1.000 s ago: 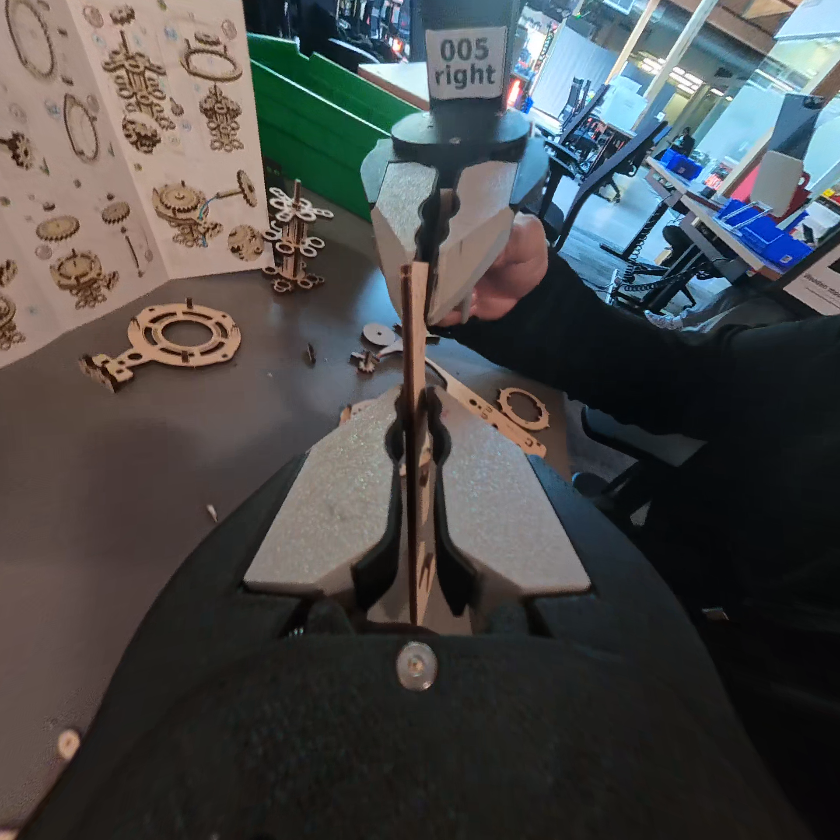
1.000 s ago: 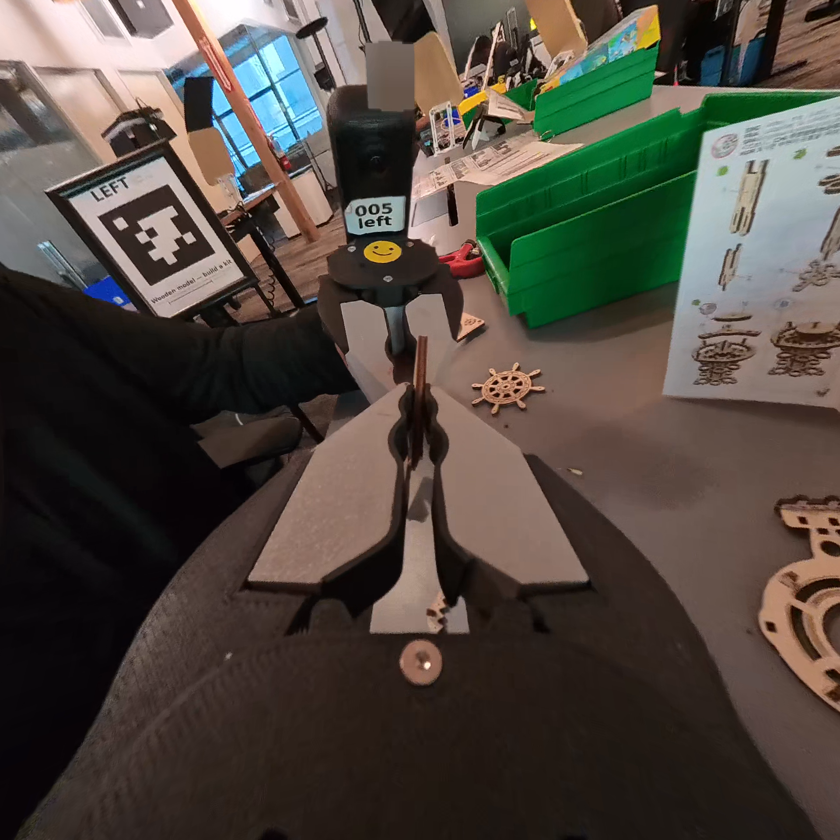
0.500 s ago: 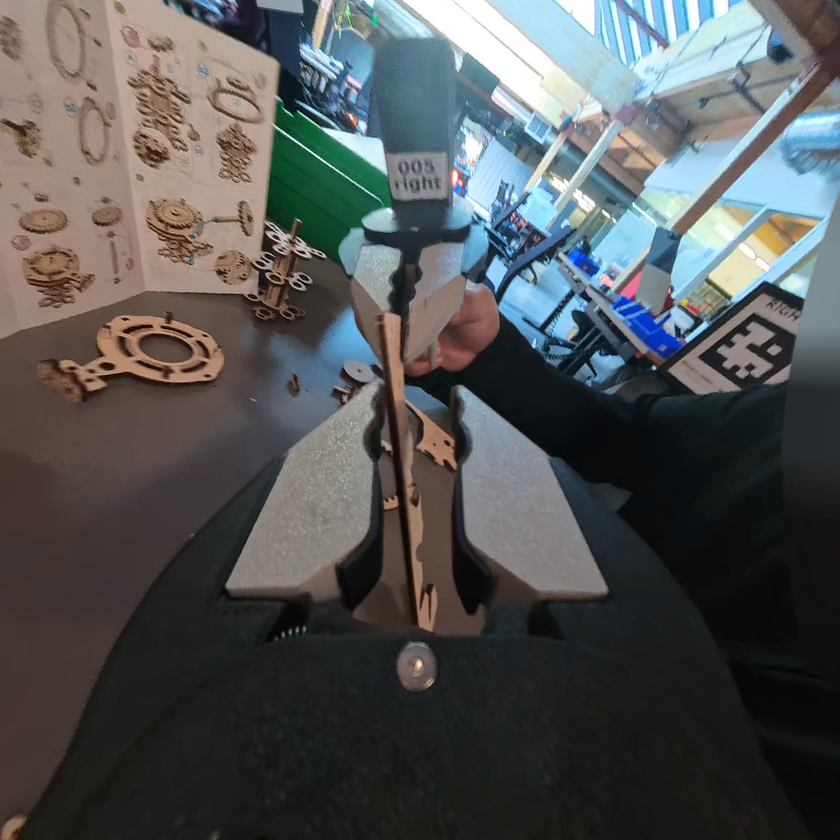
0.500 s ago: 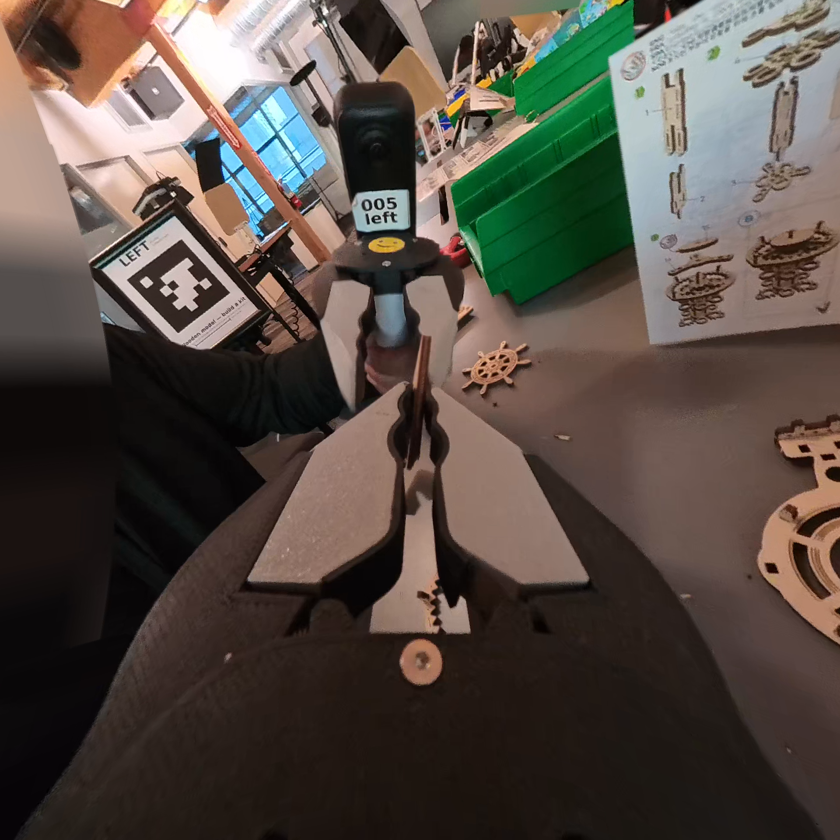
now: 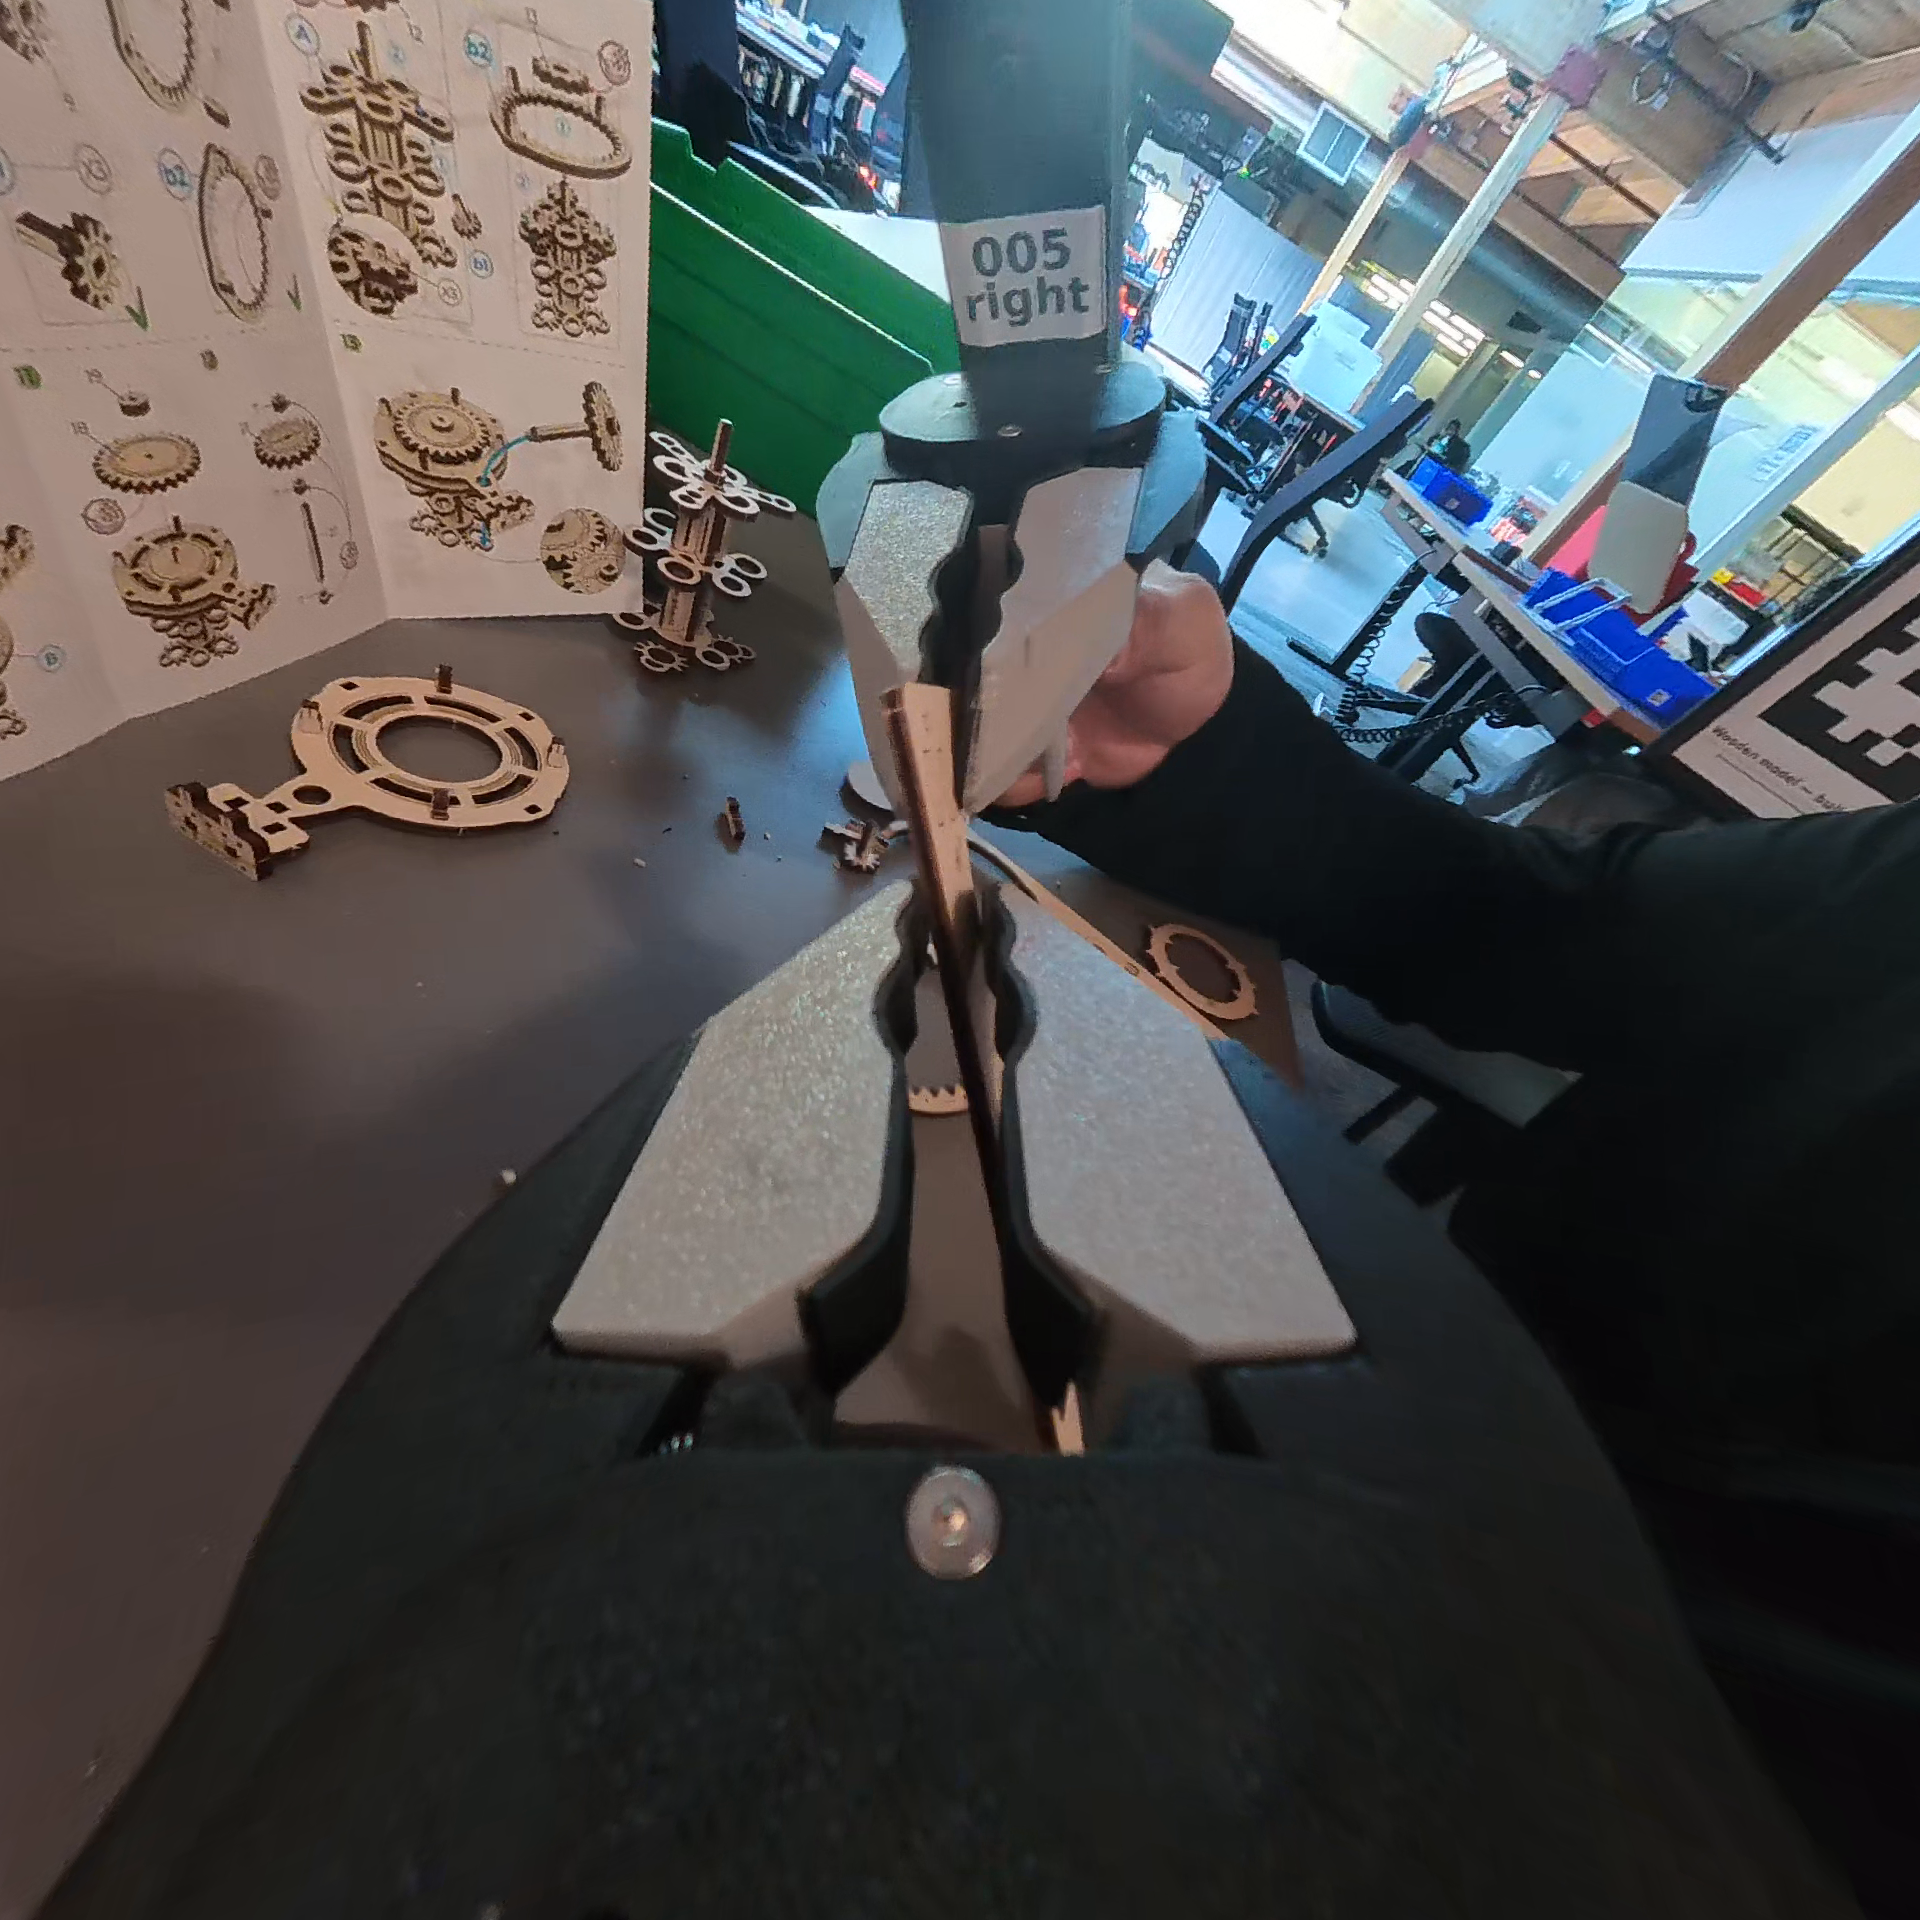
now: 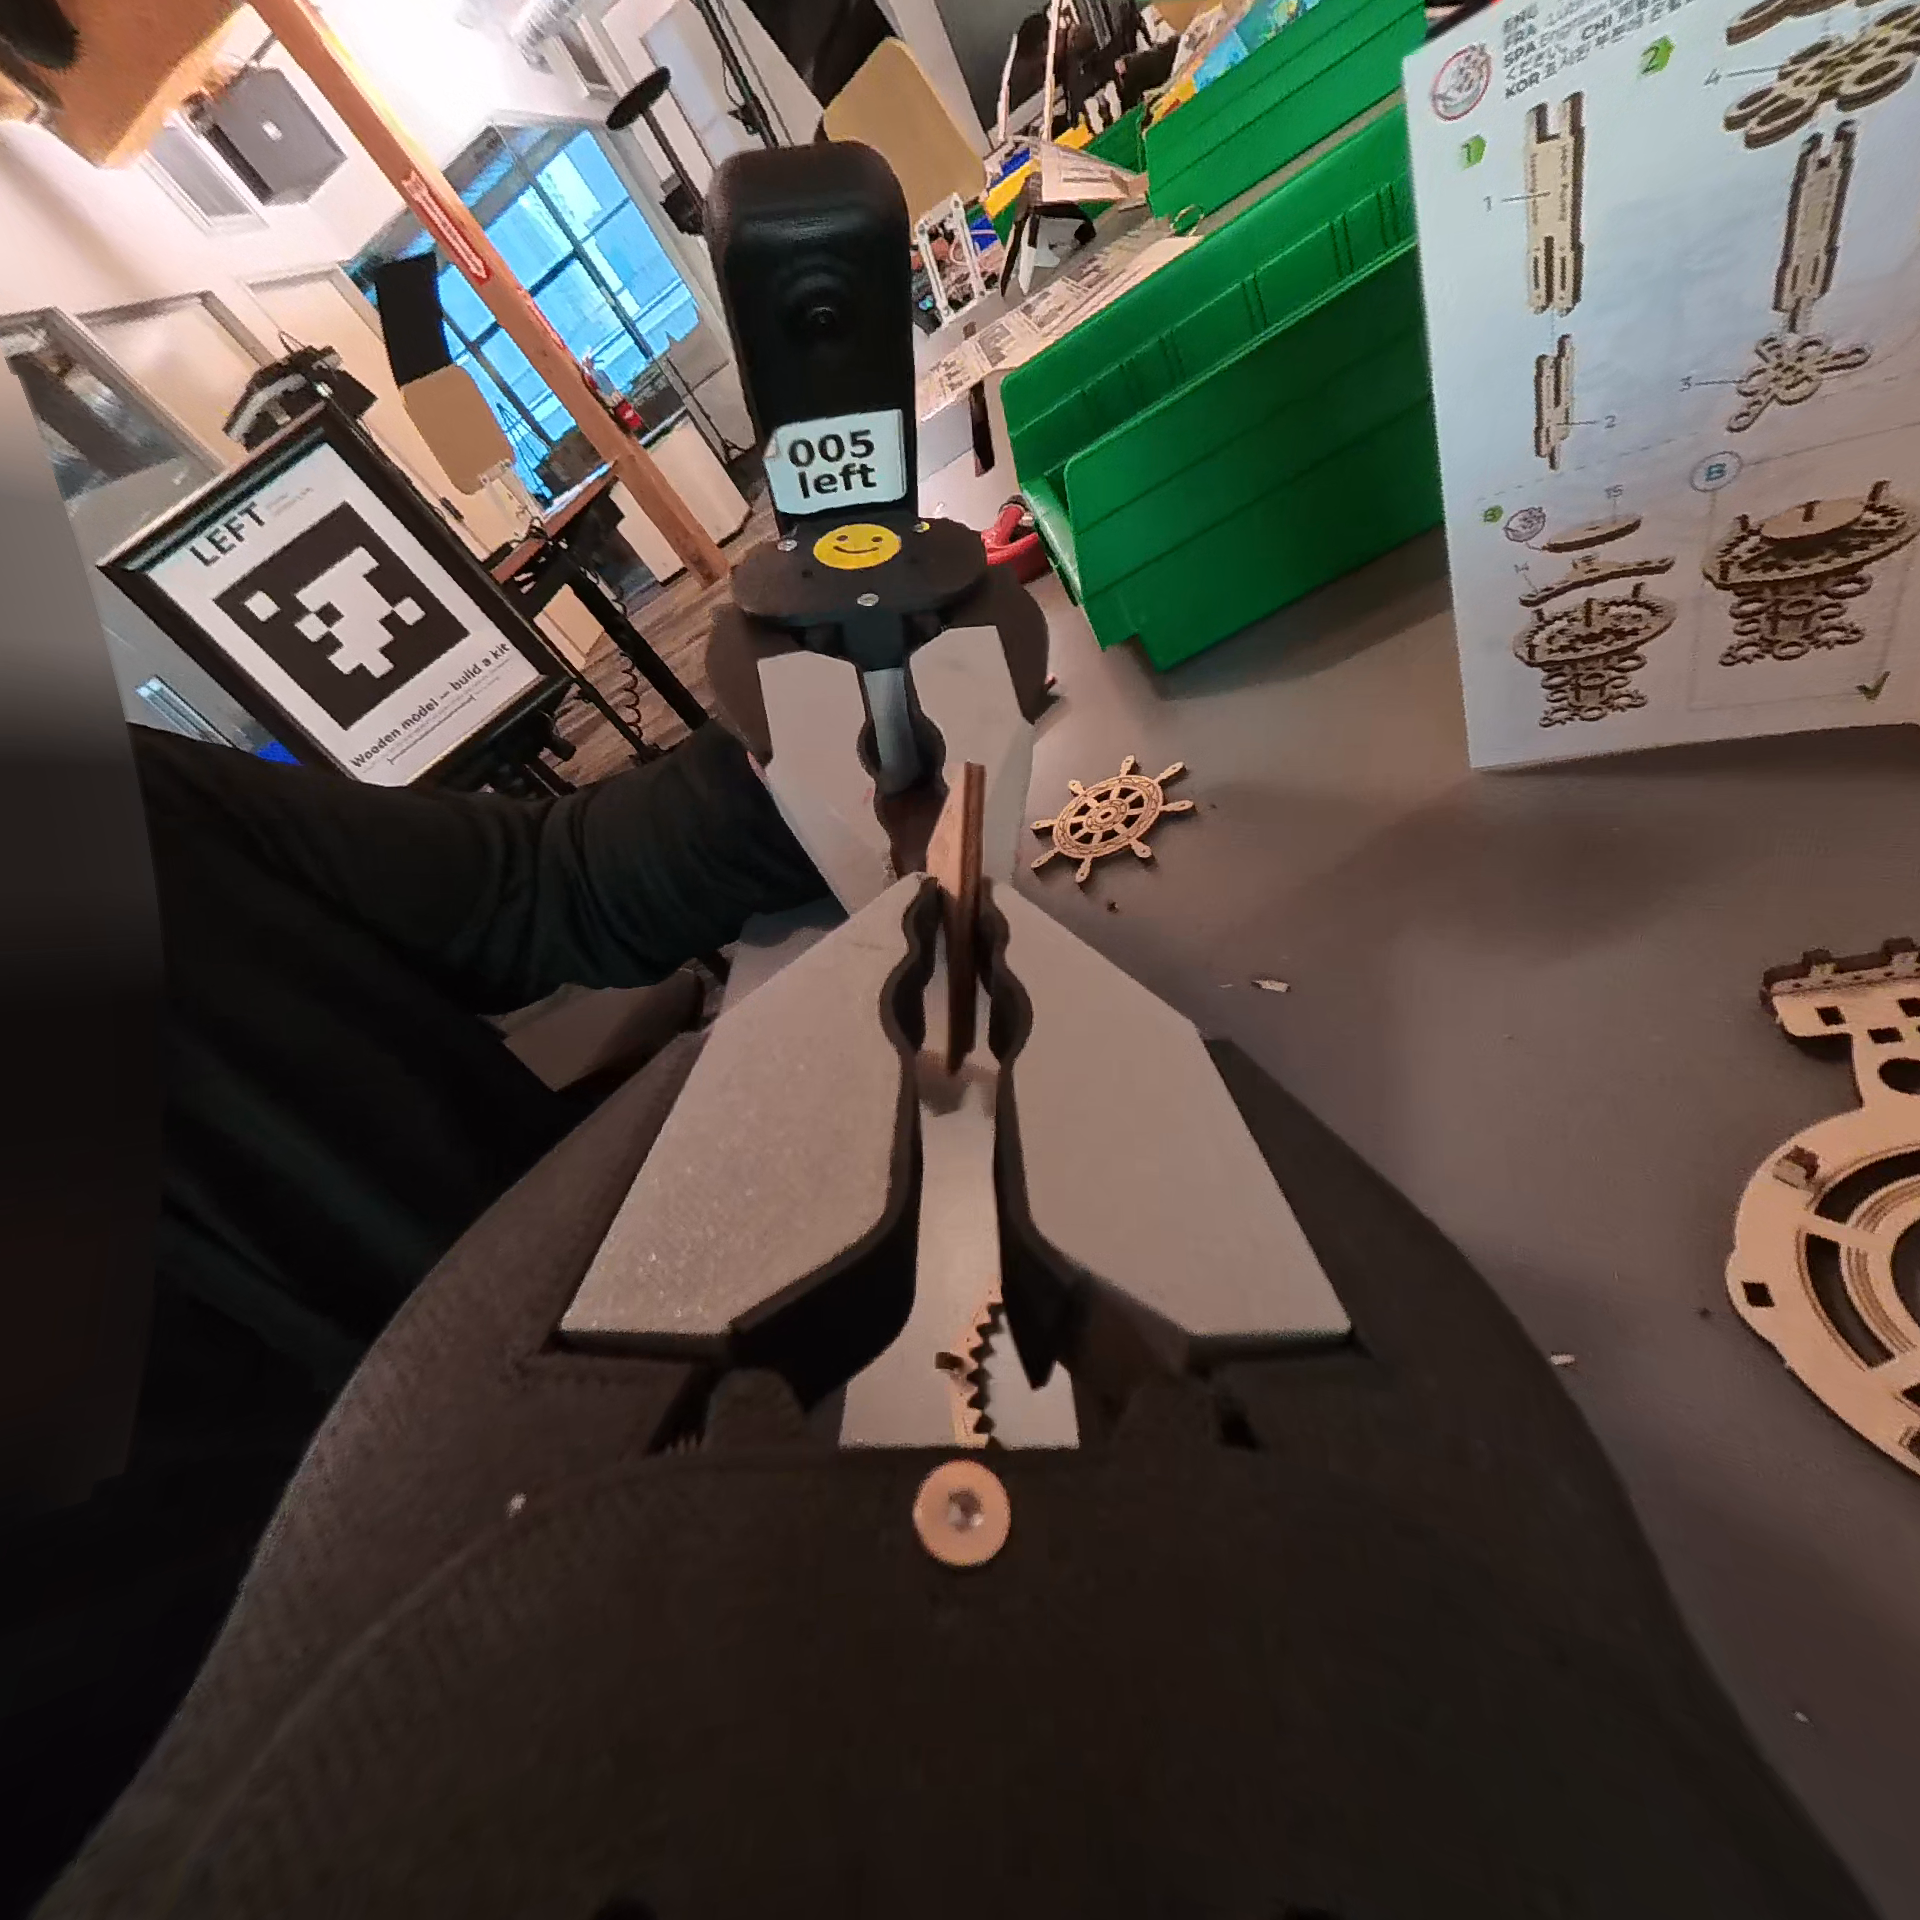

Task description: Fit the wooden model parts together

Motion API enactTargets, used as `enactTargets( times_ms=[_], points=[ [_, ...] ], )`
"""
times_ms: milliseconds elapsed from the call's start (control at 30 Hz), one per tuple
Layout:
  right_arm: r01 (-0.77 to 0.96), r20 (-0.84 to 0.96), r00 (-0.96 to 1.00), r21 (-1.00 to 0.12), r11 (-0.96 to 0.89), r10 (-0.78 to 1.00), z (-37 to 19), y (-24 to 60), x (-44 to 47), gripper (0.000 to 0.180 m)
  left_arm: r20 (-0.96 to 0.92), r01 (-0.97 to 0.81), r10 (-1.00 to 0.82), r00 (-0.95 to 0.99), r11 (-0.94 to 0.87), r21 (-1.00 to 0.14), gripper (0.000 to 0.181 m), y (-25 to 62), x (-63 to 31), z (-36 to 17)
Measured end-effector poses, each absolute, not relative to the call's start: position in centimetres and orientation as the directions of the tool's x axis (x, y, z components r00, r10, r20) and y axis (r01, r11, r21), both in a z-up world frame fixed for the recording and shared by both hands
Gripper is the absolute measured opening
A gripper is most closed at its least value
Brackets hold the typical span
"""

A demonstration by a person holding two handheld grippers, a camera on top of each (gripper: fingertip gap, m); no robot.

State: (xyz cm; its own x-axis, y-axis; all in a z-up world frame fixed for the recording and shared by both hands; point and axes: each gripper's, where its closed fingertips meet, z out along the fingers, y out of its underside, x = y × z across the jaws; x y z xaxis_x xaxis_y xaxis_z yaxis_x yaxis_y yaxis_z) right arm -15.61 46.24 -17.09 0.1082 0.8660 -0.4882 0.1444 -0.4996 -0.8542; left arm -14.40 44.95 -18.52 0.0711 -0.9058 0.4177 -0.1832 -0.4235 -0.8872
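Observation:
A thin wooden strip (image 5: pixel 930 800), seen edge-on, runs between my two grippers above the grey table (image 5: pixel 312 1039). My right gripper (image 6: pixel 956 904) is shut on one end of it (image 6: pixel 966 831); a toothed wooden edge (image 6: pixel 982 1361) shows between its finger roots. In the left wrist view the right gripper (image 5: pixel 940 748) faces me, pinching the strip's far end. My left gripper (image 5: pixel 948 909) is around the near part with its jaws slightly apart; the strip leans against the right finger (image 5: pixel 1143 1195). In the right wrist view the left gripper (image 6: pixel 914 831) also shows parted fingers.
A ring-shaped wooden base plate (image 5: pixel 416 748) (image 6: pixel 1849 1278) lies on the table. A tiered wooden tower (image 5: pixel 696 551) stands by the instruction sheet (image 5: pixel 312 312) (image 6: pixel 1683 364). Green bins (image 6: pixel 1226 416), a wooden ship's wheel (image 6: pixel 1107 821), a small toothed ring (image 5: pixel 1195 966) and loose bits (image 5: pixel 852 836) lie around. Only a small space, under 4 cm, lies between the two pairs of fingers.
My left gripper was shut on the strip, opened wide, and now has narrowed around it again. The strip has tilted toward its right finger. My right gripper kept its hold.

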Motion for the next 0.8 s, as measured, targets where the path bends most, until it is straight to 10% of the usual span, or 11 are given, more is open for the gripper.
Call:
enactTargets(
  times_ms=[800],
  points=[
    [0.153, -0.419, 0.224, -0.877, -0.456, 0.880, -17.5, 47.2, -15.4, 0.008, 0.396, -0.149, -0.907, 0.140, -0.415, -0.898, 0.004, 45.8, -14.0, -18.5]
  ],
)
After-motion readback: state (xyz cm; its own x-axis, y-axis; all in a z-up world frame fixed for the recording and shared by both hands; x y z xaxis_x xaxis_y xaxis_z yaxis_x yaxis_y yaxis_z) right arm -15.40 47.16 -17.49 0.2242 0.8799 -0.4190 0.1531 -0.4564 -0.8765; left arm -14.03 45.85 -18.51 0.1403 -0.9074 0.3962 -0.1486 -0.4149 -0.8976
